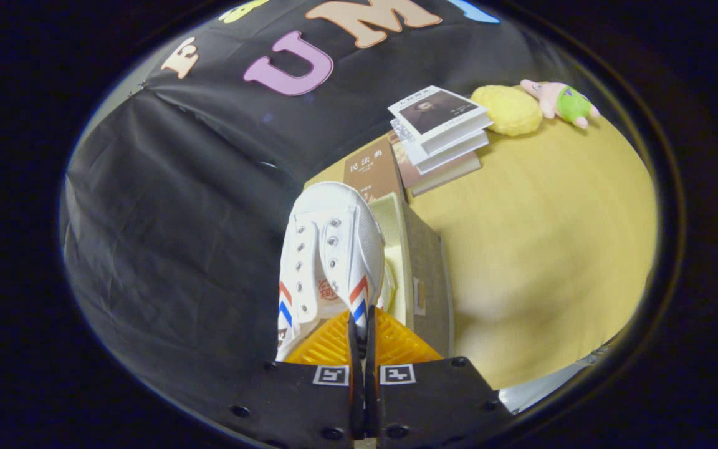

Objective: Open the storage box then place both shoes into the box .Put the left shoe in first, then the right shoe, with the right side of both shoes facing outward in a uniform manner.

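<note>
A white canvas lace-up shoe with red and blue side stripes [328, 249] hangs toe-forward ahead of the gripper [362, 340], whose two fingers are clenched on the shoe's right side wall at the heel end. Just right of the shoe stands the open beige storage box with a pale inner lining [424, 268], near the left edge of the yellow table [540, 237]. Beyond the box, at the table's far edge, lie a brown-covered book [371, 169] and a stack of three books [443, 134]. Further right along that edge sit a yellow knobbly plush ball [508, 109] and a pink-and-green plush toy [561, 101].
</note>
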A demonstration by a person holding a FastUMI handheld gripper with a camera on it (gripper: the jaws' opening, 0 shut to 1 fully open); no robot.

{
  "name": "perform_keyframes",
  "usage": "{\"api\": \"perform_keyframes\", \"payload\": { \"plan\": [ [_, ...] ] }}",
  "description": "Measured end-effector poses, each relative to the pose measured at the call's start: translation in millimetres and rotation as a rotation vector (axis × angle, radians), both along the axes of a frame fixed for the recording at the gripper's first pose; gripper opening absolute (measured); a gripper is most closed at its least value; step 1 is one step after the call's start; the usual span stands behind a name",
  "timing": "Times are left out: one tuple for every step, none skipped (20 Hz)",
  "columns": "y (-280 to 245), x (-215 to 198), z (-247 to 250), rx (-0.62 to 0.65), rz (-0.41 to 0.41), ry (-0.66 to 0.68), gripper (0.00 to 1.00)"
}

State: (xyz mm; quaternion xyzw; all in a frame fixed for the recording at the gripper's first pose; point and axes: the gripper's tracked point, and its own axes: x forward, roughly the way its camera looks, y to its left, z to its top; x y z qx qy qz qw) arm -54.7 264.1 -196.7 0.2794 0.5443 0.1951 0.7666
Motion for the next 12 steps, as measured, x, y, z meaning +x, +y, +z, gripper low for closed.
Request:
{"api": "perform_keyframes", "payload": {
  "plan": [
    [1, 0, 1, -0.001, -0.004, -0.013, 0.25],
    [1, 5, 2, 0.001, -0.02, -0.039, 0.36],
    [-2, 9, 7, 0.006, -0.035, -0.063, 0.47],
    [-10, 17, 10, -0.008, -0.045, -0.088, 0.58],
    [-17, 21, 11, -0.027, -0.044, -0.116, 0.69],
    [-24, 22, 14, -0.042, -0.041, -0.147, 0.79],
    [-31, 23, 21, -0.051, -0.039, -0.185, 0.9],
    [-41, 27, 29, -0.063, -0.042, -0.233, 1.0],
    [-51, 32, 39, -0.076, -0.048, -0.291, 1.0],
    [-62, 35, 51, -0.092, -0.052, -0.35, 1.0],
    [-75, 38, 63, -0.111, -0.057, -0.408, 1.0],
    [-89, 38, 78, -0.131, -0.063, -0.465, 1.0]
  ]
}}
